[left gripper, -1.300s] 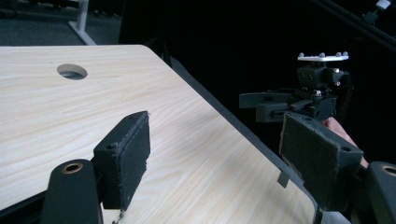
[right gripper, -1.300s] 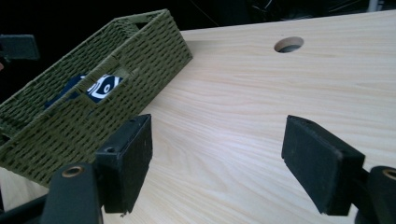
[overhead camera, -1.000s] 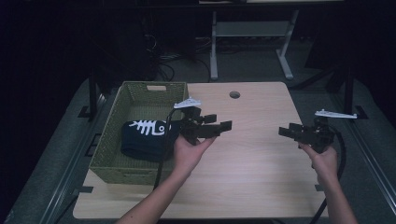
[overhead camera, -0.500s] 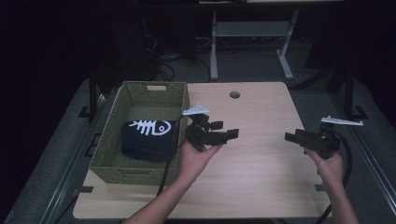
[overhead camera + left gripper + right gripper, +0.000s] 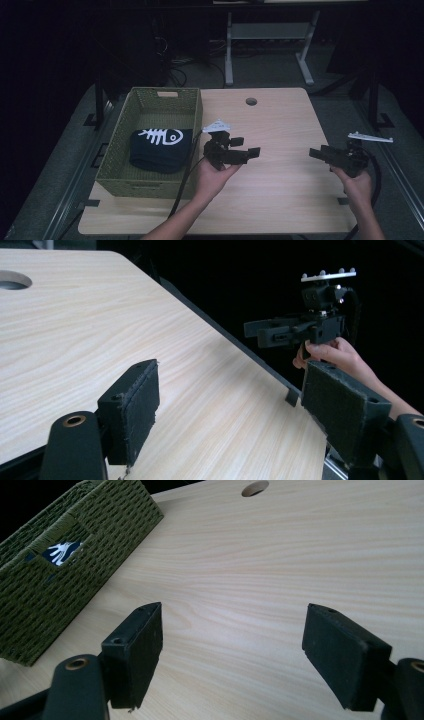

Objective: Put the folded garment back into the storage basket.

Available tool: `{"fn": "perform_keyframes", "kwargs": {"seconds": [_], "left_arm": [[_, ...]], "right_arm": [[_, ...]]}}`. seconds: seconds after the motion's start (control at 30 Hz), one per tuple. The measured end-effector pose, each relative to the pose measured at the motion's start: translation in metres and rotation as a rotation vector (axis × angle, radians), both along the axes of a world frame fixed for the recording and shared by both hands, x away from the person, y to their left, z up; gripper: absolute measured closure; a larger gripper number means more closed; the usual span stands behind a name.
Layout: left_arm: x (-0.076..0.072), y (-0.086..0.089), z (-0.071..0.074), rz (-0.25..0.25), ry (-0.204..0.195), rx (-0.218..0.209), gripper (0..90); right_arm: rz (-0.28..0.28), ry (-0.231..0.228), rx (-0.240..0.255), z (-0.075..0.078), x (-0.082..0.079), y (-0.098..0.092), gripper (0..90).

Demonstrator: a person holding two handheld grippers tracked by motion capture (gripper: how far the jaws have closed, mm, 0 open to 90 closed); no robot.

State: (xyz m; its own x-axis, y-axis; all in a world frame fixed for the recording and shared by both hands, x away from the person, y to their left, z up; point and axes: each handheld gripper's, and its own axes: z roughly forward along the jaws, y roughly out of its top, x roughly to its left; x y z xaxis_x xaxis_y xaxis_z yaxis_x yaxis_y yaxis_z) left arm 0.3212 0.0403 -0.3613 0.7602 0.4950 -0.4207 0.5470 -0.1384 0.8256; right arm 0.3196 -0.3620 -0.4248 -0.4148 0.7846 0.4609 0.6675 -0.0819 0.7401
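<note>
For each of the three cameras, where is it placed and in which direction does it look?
High view: above the person's side, looking forward and down on the table, basket and folded dark garment; both forearms, left tool and right tool show.
Left gripper view: on the left tool, looking across the table at the right tool; its open jaws show.
Right gripper view: on the right tool, facing the basket; open jaws show.
Shared: the table hole.
</note>
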Motion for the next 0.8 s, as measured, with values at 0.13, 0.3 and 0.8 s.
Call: {"fn": "perform_keyframes", "kwargs": {"seconds": [0.13, 0.3, 0.8], "left_arm": [[-0.005, -0.002, -0.005, -0.008, -0.018, 0.006, 22.8], [-0.014, -0.003, -0.013, -0.026, -0.035, 0.016, 22.8], [-0.039, -0.005, -0.035, -0.069, -0.051, 0.025, 22.8]], "right_arm": [[-0.010, 0.005, 0.000, -0.005, -0.005, -0.004, 23.9], [-0.016, 0.007, 0.008, -0.011, -0.010, -0.007, 23.8], [-0.028, 0.006, 0.015, -0.027, -0.032, -0.011, 23.9]]}}
